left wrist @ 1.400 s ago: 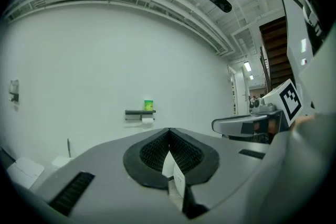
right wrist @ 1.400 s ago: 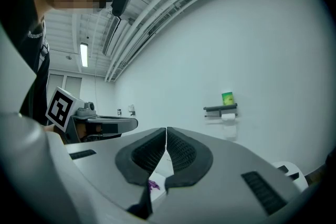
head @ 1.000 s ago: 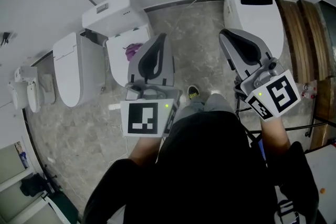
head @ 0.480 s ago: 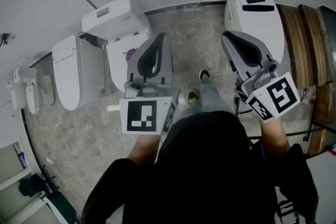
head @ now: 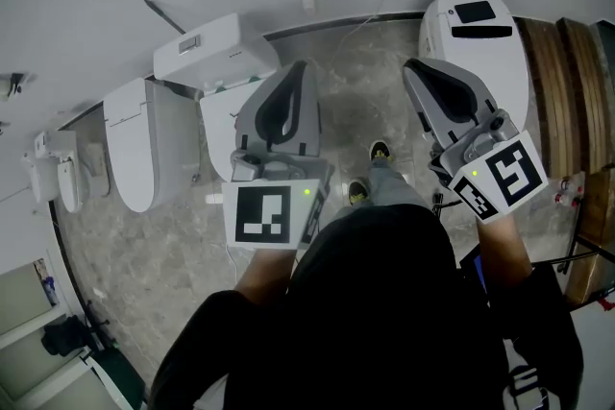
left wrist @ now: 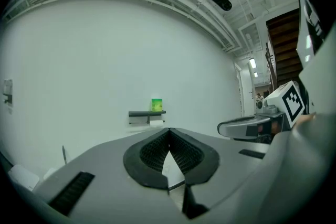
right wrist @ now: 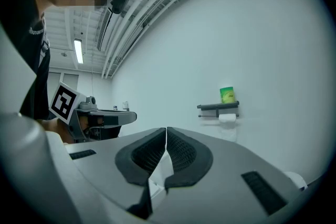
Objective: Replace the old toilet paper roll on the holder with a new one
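On the white wall ahead hangs a dark toilet paper holder point(left wrist: 146, 113) with a shelf on top. A green-wrapped roll point(left wrist: 156, 104) stands on the shelf and a white roll point(left wrist: 156, 122) hangs beneath it. The right gripper view shows the same holder point(right wrist: 218, 106), green roll point(right wrist: 227, 94) and white roll point(right wrist: 227, 117). My left gripper point(left wrist: 168, 129) point(head: 298, 68) is shut and holds nothing. My right gripper point(right wrist: 166, 128) point(head: 410, 65) is also shut and holds nothing. Both point level at the wall, well short of the holder.
Several white toilets stand along the wall: one with a tank point(head: 207, 48), one at left point(head: 144, 144), a lidded one at right point(head: 476, 34). Wooden steps point(head: 567, 82) rise at far right. My shoes point(head: 380, 152) are on the marble floor.
Both grippers have moved forward together toward the wall as I walk. In the head view the toilets and floor have shifted. Both jaws stay shut.
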A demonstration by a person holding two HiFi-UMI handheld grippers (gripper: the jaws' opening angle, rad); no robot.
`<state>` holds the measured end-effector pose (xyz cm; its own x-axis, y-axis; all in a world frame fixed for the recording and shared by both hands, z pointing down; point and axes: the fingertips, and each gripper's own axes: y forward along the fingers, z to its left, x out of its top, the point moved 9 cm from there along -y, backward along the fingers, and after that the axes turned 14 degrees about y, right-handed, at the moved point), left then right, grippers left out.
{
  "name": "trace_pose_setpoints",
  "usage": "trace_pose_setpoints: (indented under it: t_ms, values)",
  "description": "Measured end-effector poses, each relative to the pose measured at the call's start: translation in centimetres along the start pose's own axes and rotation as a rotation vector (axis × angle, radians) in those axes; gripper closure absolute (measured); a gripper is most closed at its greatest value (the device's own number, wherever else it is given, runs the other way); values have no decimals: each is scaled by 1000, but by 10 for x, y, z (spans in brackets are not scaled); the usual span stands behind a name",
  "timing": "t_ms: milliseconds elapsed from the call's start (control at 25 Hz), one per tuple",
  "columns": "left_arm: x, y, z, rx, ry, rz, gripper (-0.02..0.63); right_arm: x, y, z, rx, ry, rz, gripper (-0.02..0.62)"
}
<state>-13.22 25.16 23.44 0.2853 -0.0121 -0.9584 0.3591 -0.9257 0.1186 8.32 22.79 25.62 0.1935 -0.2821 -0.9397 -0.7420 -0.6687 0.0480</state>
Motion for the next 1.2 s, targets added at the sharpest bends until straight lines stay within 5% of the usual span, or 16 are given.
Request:
trace_pose_setpoints:
  t_ms: [640,1200]
  values:
    - [15,108,-15,12,44,19,586,26,32,-105,42,48,-18,577]
    - [28,121,-23,25,69,29,586,40,32,-125,51,67,-60,577]
